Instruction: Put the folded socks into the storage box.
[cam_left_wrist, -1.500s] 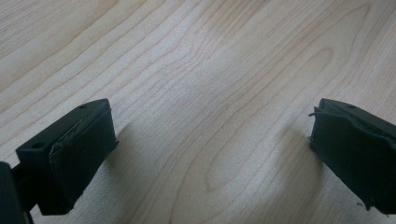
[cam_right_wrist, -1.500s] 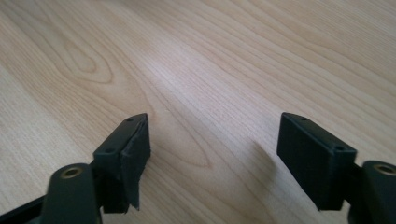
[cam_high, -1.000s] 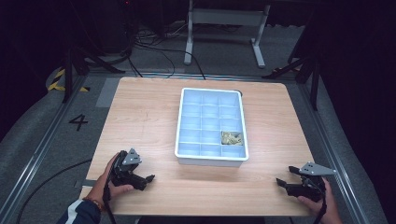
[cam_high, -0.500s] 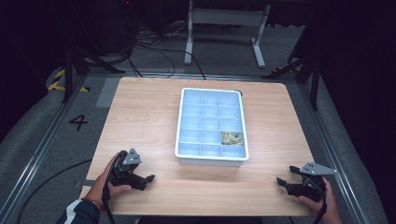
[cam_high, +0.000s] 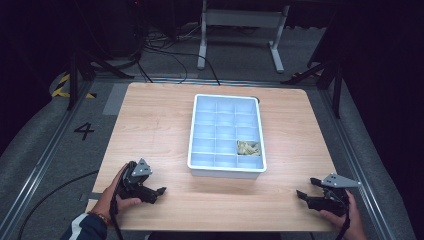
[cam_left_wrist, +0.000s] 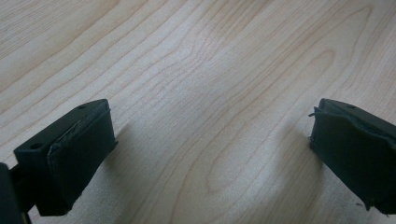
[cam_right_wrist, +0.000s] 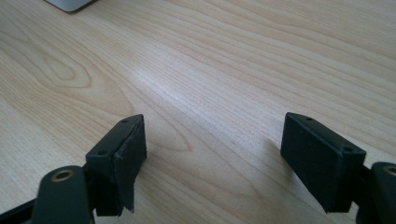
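**Both grippers parked at the near edge, tray untouched**

Nothing is in hand. The left gripper (cam_high: 161, 190) lies on the bench (cam_high: 150, 125) near its near-left corner, with the person's left hand (cam_high: 119, 192) wrapped round its body. The right gripper (cam_high: 301, 194) rests near the near-right corner, with the right hand (cam_high: 342, 212) behind it. Both point inward along the near edge, toward each other, and both are well apart from the tray.

From the left gripper view the jaws stand spread wide with only bare wood grain between them; the right gripper view gives the same picture, its jaws spread and empty, with a pale corner of the tray (cam_right_wrist: 70, 3) just peeping in at the top.

The white compartment tray (cam_high: 226, 171) sits in the middle of the bench, its long side running from the near edge toward the far edge. One compartment in its right-hand column, second row from the near end, holds a small heap of pale, crumpled bits (cam_high: 248, 147); I can't tell what they are. The other compartments look empty.

To my eye this is a rest pose, with the work not under way. The next move, I'd judge, calls for one gripper to lift off the bench, travel in over the tray's rim and come down squarely into that narrow compartment, jaws lined up to clear its dividers.
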